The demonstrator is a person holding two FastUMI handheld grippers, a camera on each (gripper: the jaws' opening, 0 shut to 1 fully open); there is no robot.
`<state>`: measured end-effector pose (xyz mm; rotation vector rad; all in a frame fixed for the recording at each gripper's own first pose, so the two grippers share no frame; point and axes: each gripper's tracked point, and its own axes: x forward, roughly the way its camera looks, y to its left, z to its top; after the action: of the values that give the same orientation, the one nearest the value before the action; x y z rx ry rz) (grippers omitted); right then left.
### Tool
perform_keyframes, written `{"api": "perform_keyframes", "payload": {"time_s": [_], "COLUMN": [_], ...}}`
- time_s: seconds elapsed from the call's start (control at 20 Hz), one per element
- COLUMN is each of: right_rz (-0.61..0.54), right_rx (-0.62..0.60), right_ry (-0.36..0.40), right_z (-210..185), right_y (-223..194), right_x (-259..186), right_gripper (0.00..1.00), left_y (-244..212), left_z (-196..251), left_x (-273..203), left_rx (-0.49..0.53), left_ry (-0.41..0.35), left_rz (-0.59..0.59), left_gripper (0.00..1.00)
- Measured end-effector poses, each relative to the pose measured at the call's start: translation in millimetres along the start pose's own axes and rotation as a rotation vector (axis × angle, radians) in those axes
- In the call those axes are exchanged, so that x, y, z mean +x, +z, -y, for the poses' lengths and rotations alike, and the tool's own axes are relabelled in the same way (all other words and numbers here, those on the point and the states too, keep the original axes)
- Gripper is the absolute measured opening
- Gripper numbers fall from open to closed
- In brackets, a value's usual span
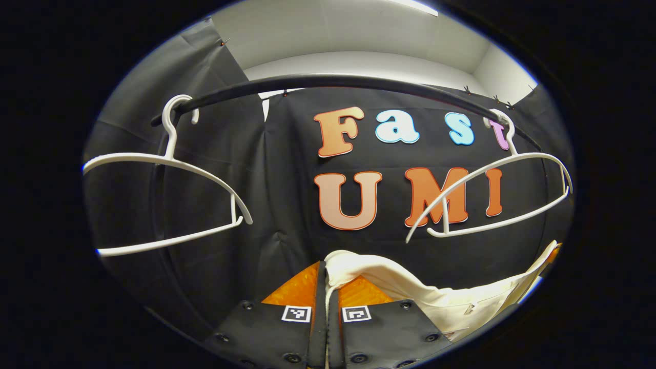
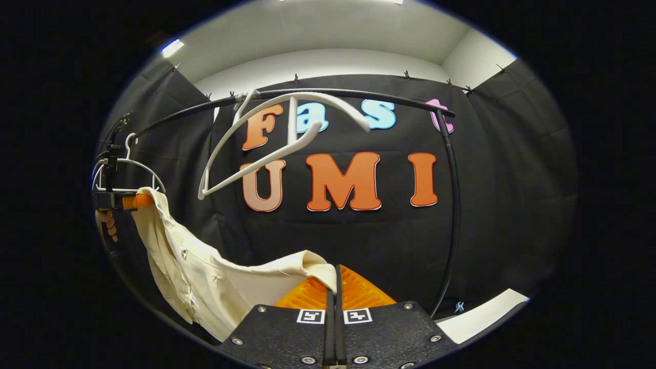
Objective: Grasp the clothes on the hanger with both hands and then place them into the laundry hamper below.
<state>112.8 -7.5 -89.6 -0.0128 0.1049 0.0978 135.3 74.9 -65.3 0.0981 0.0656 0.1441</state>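
Observation:
A cream shirt [image 2: 205,266] hangs stretched between both grippers, off the hangers. My left gripper [image 1: 326,279] is shut on one edge of the shirt [image 1: 410,287], which drapes off to the right. My right gripper [image 2: 335,279] is shut on the other edge, the cloth trailing left to the left gripper [image 2: 120,201] and the hand holding it. Two bare white hangers hang on the black rail [image 1: 333,82]: one hanger [image 1: 169,200] at left, the other hanger [image 1: 492,195] at right. In the right gripper view a bare hanger [image 2: 277,138] swings tilted on the rail [image 2: 359,95].
The rail bends down into a black upright post [image 2: 453,215] right of centre in the right gripper view. A white surface [image 2: 482,312] shows at the lower right. A second white hanger [image 2: 128,169] hangs behind the far gripper.

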Motion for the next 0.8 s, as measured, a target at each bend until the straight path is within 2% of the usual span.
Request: {"api": "perform_keyframes", "payload": {"time_s": [0.05, 0.3, 0.4, 0.45, 0.5, 0.65, 0.8], "right_rz": [-0.007, -0.026, -0.031, -0.034, -0.036, -0.045, -0.058], "right_rx": [0.001, -0.004, -0.004, -0.003, -0.001, -0.005, 0.006], "right_ry": [0.011, 0.068, 0.097, 0.113, 0.127, 0.164, 0.190], "right_z": [-6.3, -48.0, -64.8, -74.5, -84.6, -108.0, -126.7], "right_y": [-3.8, -18.1, -26.7, -30.6, -33.0, -43.7, -55.5], "right_x": [-1.8, -15.5, -15.8, -15.3, -15.5, -19.5, -24.0], "right_gripper": [0.00, 0.00, 0.00, 0.00, 0.00, 0.00, 0.00], "left_y": [-1.2, -15.7, -22.4, -24.9, -27.6, -39.3, -54.2], "left_z": [4.5, 30.1, 43.9, 50.5, 56.3, 73.8, 87.8], "left_x": [-2.9, -15.4, -23.7, -26.9, -30.8, -41.8, -48.2], "left_rx": [0.002, 0.005, 0.003, -0.002, -0.005, -0.004, -0.011], "left_ry": [-0.016, -0.095, -0.123, -0.138, -0.153, -0.193, -0.226], "left_rz": [-0.005, -0.036, -0.048, -0.055, -0.061, -0.079, -0.099], "left_gripper": [0.08, 0.11, 0.08, 0.11, 0.08, 0.10, 0.08]}}
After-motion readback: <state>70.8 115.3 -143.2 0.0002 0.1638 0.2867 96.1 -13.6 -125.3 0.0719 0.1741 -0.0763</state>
